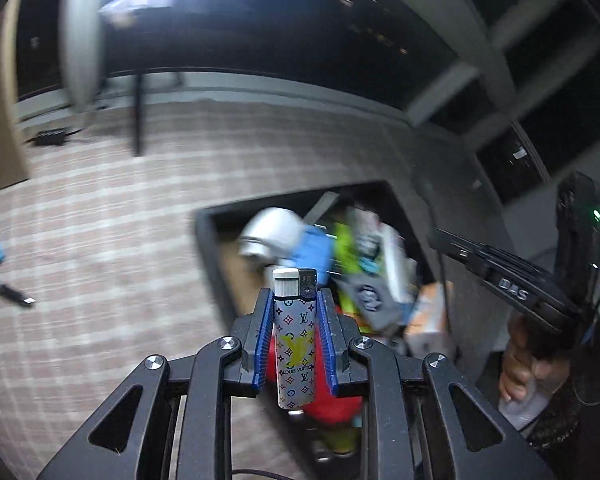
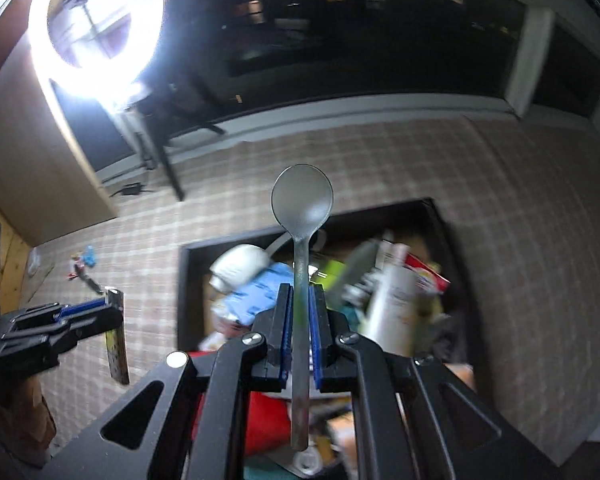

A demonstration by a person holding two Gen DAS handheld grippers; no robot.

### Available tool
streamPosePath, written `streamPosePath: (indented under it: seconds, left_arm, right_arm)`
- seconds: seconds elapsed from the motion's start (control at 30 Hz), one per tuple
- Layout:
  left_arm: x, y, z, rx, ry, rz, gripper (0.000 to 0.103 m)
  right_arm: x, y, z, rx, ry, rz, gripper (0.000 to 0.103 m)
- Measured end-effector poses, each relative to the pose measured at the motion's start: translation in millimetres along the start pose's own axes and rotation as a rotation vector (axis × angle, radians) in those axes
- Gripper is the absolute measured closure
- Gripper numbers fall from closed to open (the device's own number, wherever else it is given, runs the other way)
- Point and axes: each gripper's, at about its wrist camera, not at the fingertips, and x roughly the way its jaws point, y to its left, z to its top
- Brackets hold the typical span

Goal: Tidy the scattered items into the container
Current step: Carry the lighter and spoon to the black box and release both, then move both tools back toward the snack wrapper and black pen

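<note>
Metal spoon (image 2: pixel 302 204): stiff, slick, we clench right tongs (image 2: pixel 300 312) mid-handle | left tongs (image 1: pixel 294 312) grasp light lighter (image 1: pixel 294 336) | container (image 2: pixel 188 280) below

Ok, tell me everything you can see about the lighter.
The lighter is slim and white, printed with multicoloured monogram marks and a yellow logo, with a ribbed white cap and dark metal head. It stands upright, head away from the camera, clamped between the blue pads of the left gripper, its base hanging free below them. Beyond it lies the dark container, already holding items.
</note>
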Motion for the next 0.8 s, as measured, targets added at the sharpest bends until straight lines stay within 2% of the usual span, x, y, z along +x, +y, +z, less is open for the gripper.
streamPosePath:
  seconds: [0.1,0.13,0.17,0.2,0.23,0.5,0.8]
  left_arm:
    - [11,-33,2,0.056,0.021,-0.043,0.082]
    - [15,-43,2,0.082,0.03,-0.049,0.08]
    - [19,-52,2,0.104,0.036,-0.042,0.074]
    - [20,-56,2,0.114,0.033,-0.032,0.058]
    - [20,-58,1,0.12,0.021,-0.021,0.054]
    - [13,-31,-4,0.091,0.014,0.03,0.056]
    - [-5,43,-13,-0.033,-0.002,0.114,0.057]
  right_arm:
    - [-3,-12,-4,0.016,-0.005,-0.015,0.095]
    - [-4,-15,-4,0.019,-0.006,-0.016,0.091]
    - [-4,-18,-4,0.031,-0.003,-0.024,0.086]
    - [-6,-22,-4,0.049,-0.01,-0.039,0.075]
    - [-7,-24,-4,0.057,-0.018,-0.042,0.068]
    - [-10,-26,-2,0.076,-0.041,-0.019,0.066]
    - [1,13,-2,-0.001,-0.022,0.026,0.066]
